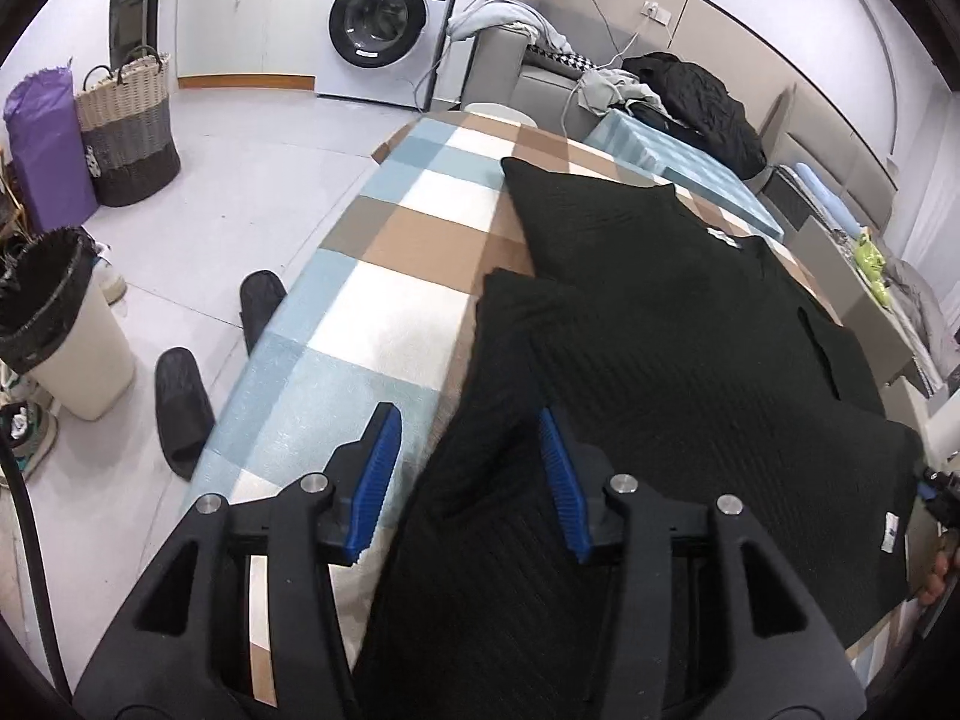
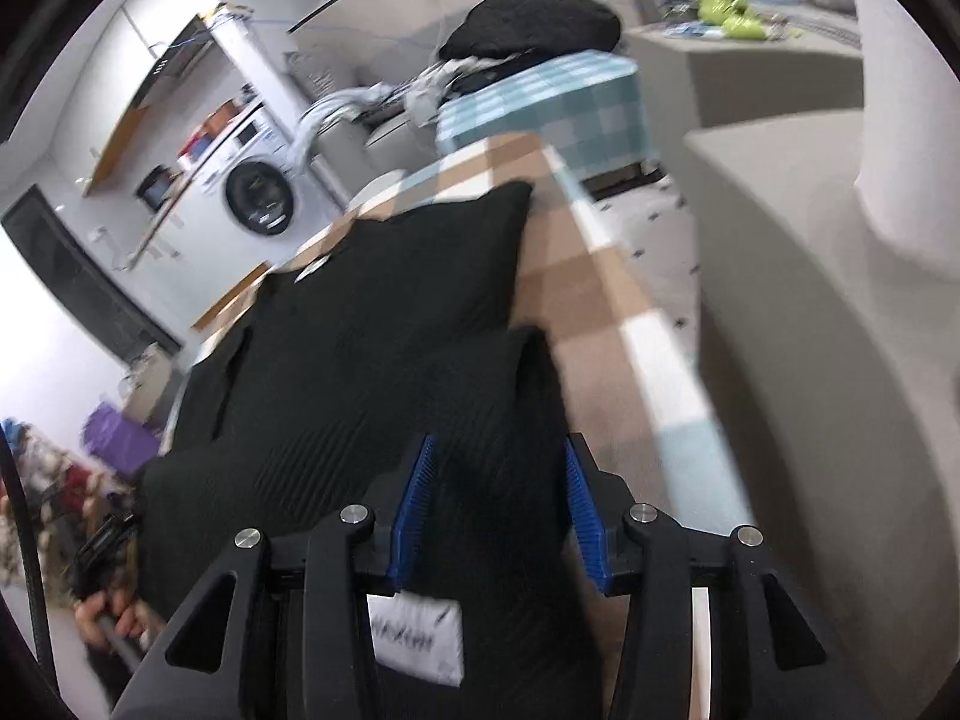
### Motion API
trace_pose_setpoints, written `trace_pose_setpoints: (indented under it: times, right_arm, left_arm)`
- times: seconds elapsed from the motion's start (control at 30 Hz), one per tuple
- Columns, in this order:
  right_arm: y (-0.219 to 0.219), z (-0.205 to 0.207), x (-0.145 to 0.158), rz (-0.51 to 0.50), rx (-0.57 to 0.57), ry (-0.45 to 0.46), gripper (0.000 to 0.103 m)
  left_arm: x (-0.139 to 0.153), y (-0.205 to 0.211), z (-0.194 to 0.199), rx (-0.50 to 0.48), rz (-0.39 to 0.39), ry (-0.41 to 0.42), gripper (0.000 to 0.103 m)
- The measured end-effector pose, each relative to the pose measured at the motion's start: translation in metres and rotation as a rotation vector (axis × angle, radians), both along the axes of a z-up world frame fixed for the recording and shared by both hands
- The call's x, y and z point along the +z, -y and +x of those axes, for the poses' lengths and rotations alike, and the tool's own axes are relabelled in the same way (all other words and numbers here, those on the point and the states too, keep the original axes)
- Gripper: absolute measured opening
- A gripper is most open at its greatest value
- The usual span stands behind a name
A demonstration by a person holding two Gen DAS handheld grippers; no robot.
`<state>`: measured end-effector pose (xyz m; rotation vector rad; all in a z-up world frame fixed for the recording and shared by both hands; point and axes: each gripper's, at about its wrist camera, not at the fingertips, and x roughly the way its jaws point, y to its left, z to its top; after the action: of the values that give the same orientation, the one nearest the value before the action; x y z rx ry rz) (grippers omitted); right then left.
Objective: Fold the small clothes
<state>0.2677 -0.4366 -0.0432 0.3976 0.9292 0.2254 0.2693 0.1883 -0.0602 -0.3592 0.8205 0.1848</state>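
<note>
Left fingers: the left gripper is standing with its blue ribbed fingers spread apart, straddling the near left edge of the black ribbed knit garment; the pads are not pressing on the cloth.

Right fingers: the right gripper is likewise spread, its blue fingers sitting either side of a strip of the black knit, with a white sewn label showing just below them. No pinch that I can see.

Why they are sitting this way: I judge both pairs are placed at the two near corners so the hem can be taken evenly from both sides for a fold.

Where the garment is: it is lying flat on the worktop covered by a checked blue, tan and white cloth, filling most of the near half.

Folded parts: in both views a flap of the knit is lying over the body on the outer side, which reads as a sleeve or side already turned in, though I cannot say which.

Long axis: it is running away from the fingers toward the far end of the worktop, in the direction of the white front-loading washing machine.

Which way it points: the small white tag is sitting at the far end, so I judge the neck is pointing away and the hem toward the fingers.

Sharpness: the right view is smeared, so fine detail there is unclear.
</note>
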Motion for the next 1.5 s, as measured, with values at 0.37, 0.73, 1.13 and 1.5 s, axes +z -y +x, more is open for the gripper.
trace_pose_setpoints:
  times: [0.37, 0.73, 1.13, 1.5]
  right_arm:
    - [-0.014, 0.014, 0.042, -0.042, 0.026, 0.229, 0.004]
    - [-0.007, 0.036, -0.002, -0.068, -0.01, 0.014, 0.056]
    - [-0.034, 0.041, -0.02, -0.108, 0.067, -0.015, 0.036]
    - [-0.042, 0.029, -0.022, -0.137, 0.107, -0.022, 0.028]
  left_arm:
    - [0.011, 0.0, -0.017, 0.009, 0.045, 0.009, 0.044]
    - [0.0, -0.003, -0.007, 0.008, 0.013, -0.019, 0.058]
    - [-0.001, 0.028, 0.028, -0.122, 0.061, -0.037, 0.015]
    - [-0.001, 0.03, 0.006, -0.145, 0.105, -0.03, 0.01]
